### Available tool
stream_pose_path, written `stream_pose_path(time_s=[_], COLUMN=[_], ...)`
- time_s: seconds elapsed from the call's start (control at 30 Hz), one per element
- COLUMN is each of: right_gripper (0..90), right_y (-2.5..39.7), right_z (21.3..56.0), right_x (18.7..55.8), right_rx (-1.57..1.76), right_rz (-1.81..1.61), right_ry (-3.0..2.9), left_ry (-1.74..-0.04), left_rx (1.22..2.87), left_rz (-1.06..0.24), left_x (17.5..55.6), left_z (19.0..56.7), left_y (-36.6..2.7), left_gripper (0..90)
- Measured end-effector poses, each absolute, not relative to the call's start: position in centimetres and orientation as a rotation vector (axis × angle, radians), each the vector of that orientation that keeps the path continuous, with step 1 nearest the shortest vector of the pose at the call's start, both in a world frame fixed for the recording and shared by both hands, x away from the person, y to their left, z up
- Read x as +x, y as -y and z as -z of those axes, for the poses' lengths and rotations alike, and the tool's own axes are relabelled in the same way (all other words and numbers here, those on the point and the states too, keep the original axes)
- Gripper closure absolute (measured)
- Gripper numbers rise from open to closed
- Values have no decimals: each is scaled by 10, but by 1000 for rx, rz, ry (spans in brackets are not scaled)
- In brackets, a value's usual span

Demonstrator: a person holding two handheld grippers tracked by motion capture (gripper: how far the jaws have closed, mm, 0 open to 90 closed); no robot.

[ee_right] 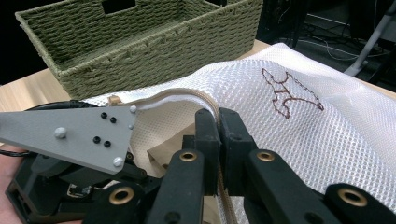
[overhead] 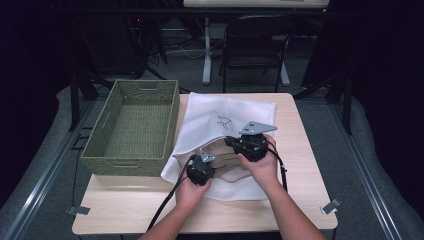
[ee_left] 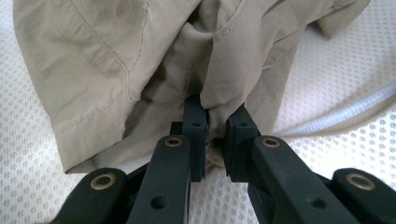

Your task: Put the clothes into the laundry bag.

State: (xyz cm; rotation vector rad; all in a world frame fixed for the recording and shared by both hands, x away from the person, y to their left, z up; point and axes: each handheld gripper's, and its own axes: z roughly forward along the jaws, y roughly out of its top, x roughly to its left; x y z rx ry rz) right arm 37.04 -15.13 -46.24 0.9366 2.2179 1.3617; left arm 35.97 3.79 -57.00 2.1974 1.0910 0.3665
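While the left gripper pinches half-hidden khaki cloth, the right gripper clamps the mesh bag's rim.

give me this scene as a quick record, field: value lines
work in hand: putting a beige garment into a white mesh laundry bag
left gripper: shut on a fold of the garment, over the mesh
right gripper: shut on the bag's zipper edge, holding the opening up
bag mark: small brown embroidered figure
basket: green woven, on the table left of the bag, nothing visible inside
table: light wood
behind table: black folding chair
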Motion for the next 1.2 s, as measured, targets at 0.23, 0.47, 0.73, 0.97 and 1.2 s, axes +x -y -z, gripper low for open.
stream_pose_path(time_s=[0.23, 0.47, 0.73, 0.97, 1.2], right_gripper=[873, 873, 873, 873, 873], right_y=[152, 150, 151, 152, 152], right_z=[462, 462, 461, 460, 460], right_x=[370, 370, 370, 369, 370], right_rx=[932, 932, 933, 933, 936], right_rz=[-1360, -1364, -1358, -1364, -1365], right_ry=[-2219, -2217, -2216, -2207, -2205], left_ry=[-1087, -1092, -1100, -1133, -1133], left_rx=[2198, 2190, 2182, 2161, 2157], left_rz=[-389, -389, -396, -383, -385], left_x=[363, 367, 371, 375, 377], left_z=[571, 572, 572, 572, 573], left_y=[-34, -32, -30, -26, -24], left_gripper=[817, 817, 817, 818, 814])
